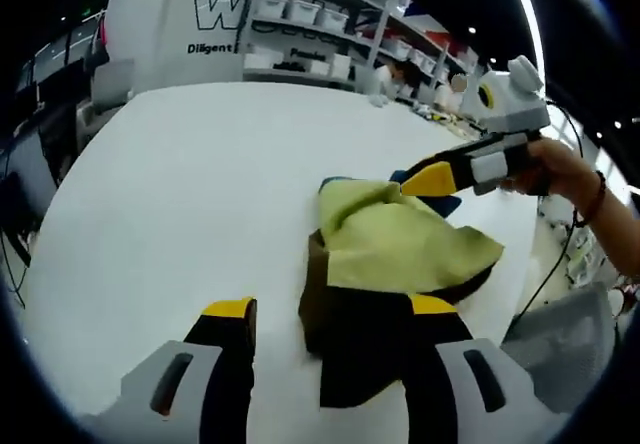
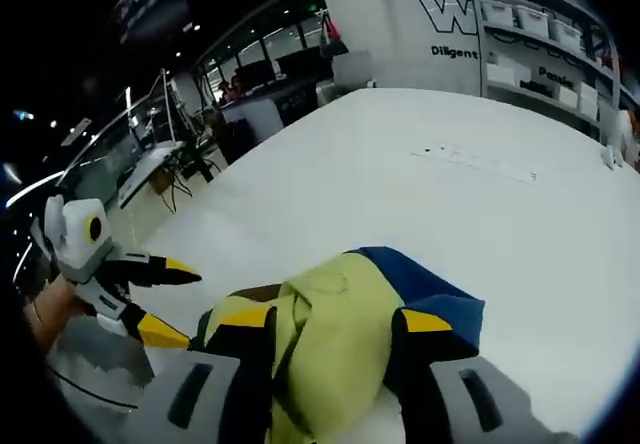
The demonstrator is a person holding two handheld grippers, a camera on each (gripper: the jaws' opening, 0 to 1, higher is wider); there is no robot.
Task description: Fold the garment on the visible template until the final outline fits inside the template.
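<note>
While a person works two hand-held tongs over a wide white table [image 1: 180,194], the garment [image 1: 395,249] lies bunched near the table's edge, a soft heap of yellow-green cloth over dark brown, with a blue panel peeking out at the far side. In the left gripper view, the left gripper [image 1: 335,309] has its jaws spread wide apart, one on bare tabletop and the other lying over the dark brown end of the heap, gripping nothing. The right gripper [image 2: 330,319] straddles the yellow-green fold in its own view; whether it has pinched the cloth cannot be told from these pictures, though from across the table its yellow tips sit right at the blue edge.

By the look of it the fabric is light and limp, likely to sag and slide on the smooth surface, so the best hold would seem to be a corner or hem rather than the middle. Crumpled as it is, the heap runs longest from the dark brown end towards the blue end, roughly from one gripper to the other. No template outline can be made out.
</note>
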